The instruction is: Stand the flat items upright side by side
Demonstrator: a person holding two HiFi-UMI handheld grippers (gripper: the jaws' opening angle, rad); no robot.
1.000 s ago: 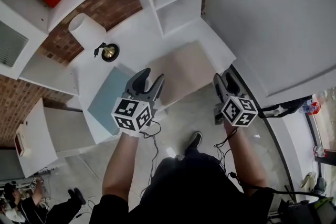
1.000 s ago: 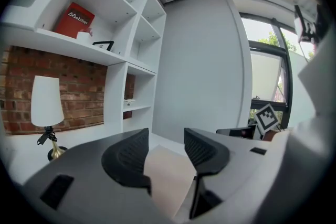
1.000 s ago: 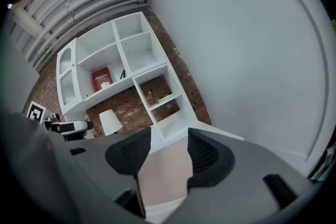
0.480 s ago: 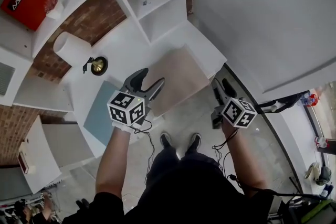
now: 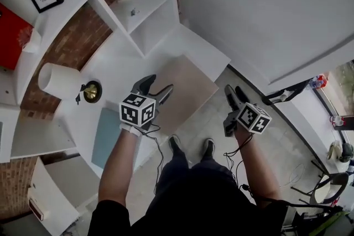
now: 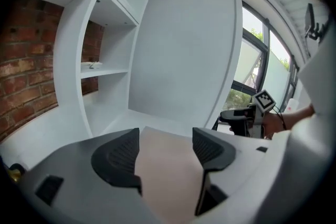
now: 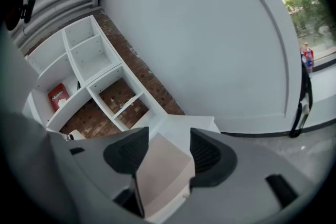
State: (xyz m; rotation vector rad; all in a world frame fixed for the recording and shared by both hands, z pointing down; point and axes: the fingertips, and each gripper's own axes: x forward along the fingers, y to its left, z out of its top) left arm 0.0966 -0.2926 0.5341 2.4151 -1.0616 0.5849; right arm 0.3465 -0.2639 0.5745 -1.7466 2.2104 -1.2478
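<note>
risk, beige board (image 5: pixel 185 85): lies flat on the desk (image 5: pixel 119 66) along its near edge, toward the right corner. A shove instead of a clean pinch would likely slide it off onto the floor.
risk, blue-grey board (image 5: pixel 106 138): flat at the near edge, left part. Same slide-off hazard; can't tell whether it overhangs.
risk, lamp (image 5: pixel 57 81): stands near the left end. A board swung upright on that side could knock it.
risk, left gripper (image 5: pixel 156 87): jaws wide and just been opening, nothing between them, poised over the beige board's near-left part. Thin flat stock, so the pads may skid rather than bite.
risk, right gripper (image 5: pixel 235 94): jaws apart and just been opening, empty. It hangs off the near edge over the floor, beside the board's right corner, so a drop there isn't caught.
room, far edge: closed by the shelf unit (image 5: pixel 141 8); it could back up standing boards.
room, desk middle: bare strip between the beige board and the shelf unit.
room, near edge: open, approach free from the floor side.
</note>
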